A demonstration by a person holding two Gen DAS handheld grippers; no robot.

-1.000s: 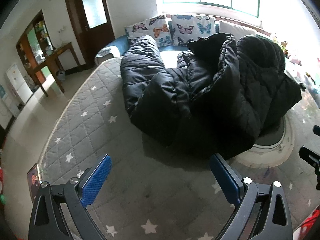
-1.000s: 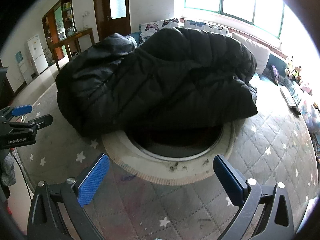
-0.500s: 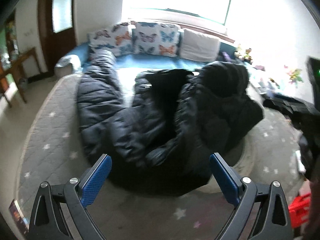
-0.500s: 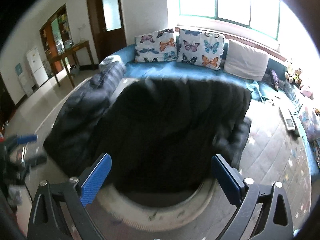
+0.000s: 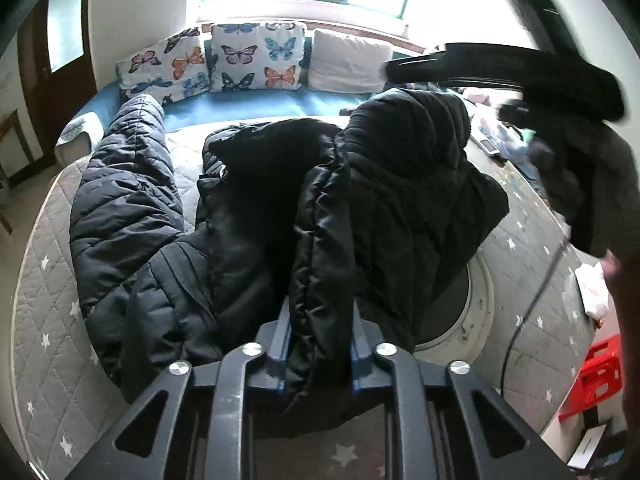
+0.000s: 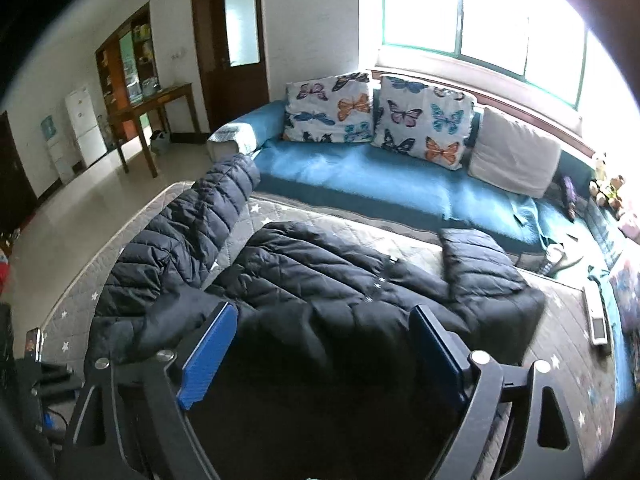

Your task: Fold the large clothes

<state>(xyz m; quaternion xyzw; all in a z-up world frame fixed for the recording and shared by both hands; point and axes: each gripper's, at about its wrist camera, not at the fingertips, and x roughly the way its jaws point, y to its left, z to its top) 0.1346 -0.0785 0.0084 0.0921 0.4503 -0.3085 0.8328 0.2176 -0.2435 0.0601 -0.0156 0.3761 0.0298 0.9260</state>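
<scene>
A large black puffer jacket (image 5: 248, 216) lies crumpled on a round table with a grey star-patterned quilted cover (image 5: 44, 304). My left gripper (image 5: 318, 344) is shut on a thick fold of the jacket's front edge at the near side. In the right wrist view the jacket (image 6: 320, 280) is spread below, one sleeve (image 6: 192, 232) stretched to the left. My right gripper (image 6: 320, 352) is open and empty, just above the jacket's near part. The right arm shows as a dark blur (image 5: 560, 92) at the upper right of the left wrist view.
A blue sofa (image 6: 360, 184) with butterfly cushions (image 6: 420, 120) stands behind the table under a bright window. A remote (image 6: 598, 316) lies at the table's right edge. A red crate (image 5: 596, 376) sits on the floor at right. A wooden side table (image 6: 156, 112) stands far left.
My left gripper moved in and shut on the jacket's front fold. My right gripper rose and moved over the jacket, staying open. The jacket now lies flatter.
</scene>
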